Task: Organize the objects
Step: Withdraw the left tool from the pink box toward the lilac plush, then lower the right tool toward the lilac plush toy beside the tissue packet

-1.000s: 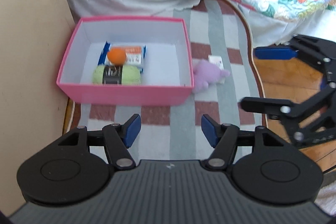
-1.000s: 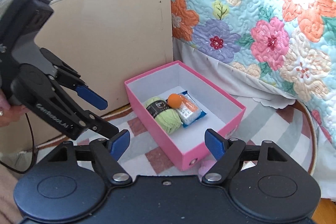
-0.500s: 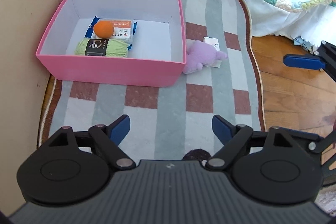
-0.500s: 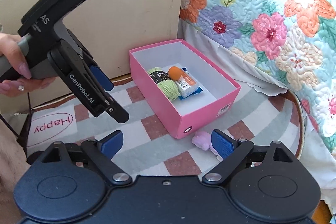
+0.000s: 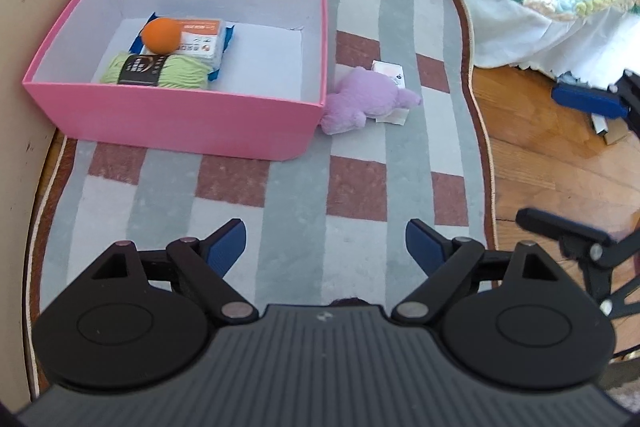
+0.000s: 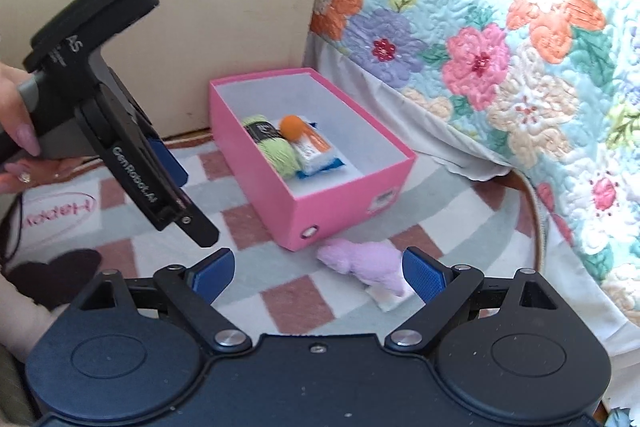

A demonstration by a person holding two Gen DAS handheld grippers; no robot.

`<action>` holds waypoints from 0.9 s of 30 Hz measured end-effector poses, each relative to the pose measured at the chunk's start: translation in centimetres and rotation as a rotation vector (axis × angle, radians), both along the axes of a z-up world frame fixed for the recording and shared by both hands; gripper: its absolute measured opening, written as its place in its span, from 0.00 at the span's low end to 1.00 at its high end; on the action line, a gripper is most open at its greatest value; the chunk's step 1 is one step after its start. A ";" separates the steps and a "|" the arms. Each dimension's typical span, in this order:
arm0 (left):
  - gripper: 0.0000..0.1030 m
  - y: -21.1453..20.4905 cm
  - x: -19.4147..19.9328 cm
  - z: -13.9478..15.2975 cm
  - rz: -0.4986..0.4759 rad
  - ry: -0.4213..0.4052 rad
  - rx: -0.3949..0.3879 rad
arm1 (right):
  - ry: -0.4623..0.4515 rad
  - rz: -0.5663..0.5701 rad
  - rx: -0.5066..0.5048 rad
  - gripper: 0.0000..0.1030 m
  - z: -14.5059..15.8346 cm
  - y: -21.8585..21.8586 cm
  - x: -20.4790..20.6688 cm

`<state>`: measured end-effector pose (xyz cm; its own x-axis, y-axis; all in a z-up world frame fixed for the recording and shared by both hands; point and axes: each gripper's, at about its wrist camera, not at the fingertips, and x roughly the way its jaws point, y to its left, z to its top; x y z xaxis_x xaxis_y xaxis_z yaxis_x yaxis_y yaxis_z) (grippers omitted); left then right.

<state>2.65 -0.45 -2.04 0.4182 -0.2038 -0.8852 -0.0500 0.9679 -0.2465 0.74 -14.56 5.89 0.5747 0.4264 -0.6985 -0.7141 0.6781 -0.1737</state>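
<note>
A pink box [image 5: 172,125] [image 6: 332,203] stands on the striped rug. It holds an orange ball [image 5: 161,35], a green yarn skein [image 5: 154,71] and a white-and-blue packet [image 5: 200,41]. A purple plush toy [image 5: 368,99] [image 6: 368,263] lies on the rug against the box's corner, on a small white card [image 5: 387,71]. My left gripper [image 5: 324,239] [image 6: 194,209] is open over bare rug in front of the box. My right gripper [image 6: 318,267] [image 5: 576,163] is open too, above the plush, which shows near its right finger.
A flowered quilt [image 6: 500,47] hangs over the bed behind and to the right. A beige panel [image 5: 28,27] stands left of the box. Wooden floor [image 5: 560,167] lies right of the rug [image 5: 352,195]. A dark brown soft thing [image 6: 52,275] lies by a hand at lower left.
Both grippers have sunk toward the rug. My left jaws have spread wider. The right wrist view has swung so the plush now sits between its fingers.
</note>
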 end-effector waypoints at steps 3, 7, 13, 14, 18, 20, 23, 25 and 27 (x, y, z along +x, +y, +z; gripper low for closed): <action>0.84 -1.2 0.5 -0.6 -0.029 -0.003 0.043 | 0.013 -0.031 0.014 0.91 -0.5 -1.0 0.7; 0.84 -2.4 1.2 -1.5 -0.063 0.003 0.074 | 0.036 -0.083 0.046 0.91 -1.3 -2.5 1.8; 0.84 -3.7 2.0 -2.5 -0.109 0.001 0.065 | 0.126 -0.157 0.146 0.91 -2.8 -4.5 3.9; 0.82 -3.9 2.1 -2.6 -0.118 -0.006 0.056 | 0.141 -0.168 0.159 0.91 -3.1 -4.7 4.3; 0.74 -4.7 2.5 -3.0 -0.149 -0.044 0.028 | 0.215 -0.214 0.201 0.91 -4.5 -5.5 5.8; 0.66 -5.4 2.8 -3.2 -0.167 -0.051 0.030 | 0.264 -0.227 0.224 0.91 -5.2 -5.9 6.6; 0.59 -6.8 3.1 -3.3 -0.216 -0.093 0.043 | 0.318 -0.254 0.277 0.91 -6.0 -6.5 7.7; 0.53 -7.5 3.6 -3.3 -0.240 -0.125 0.050 | 0.335 -0.269 0.306 0.91 -6.4 -6.7 8.4; 0.51 -8.0 4.3 -3.4 -0.238 -0.155 0.054 | 0.344 -0.279 0.326 0.90 -6.8 -6.6 9.2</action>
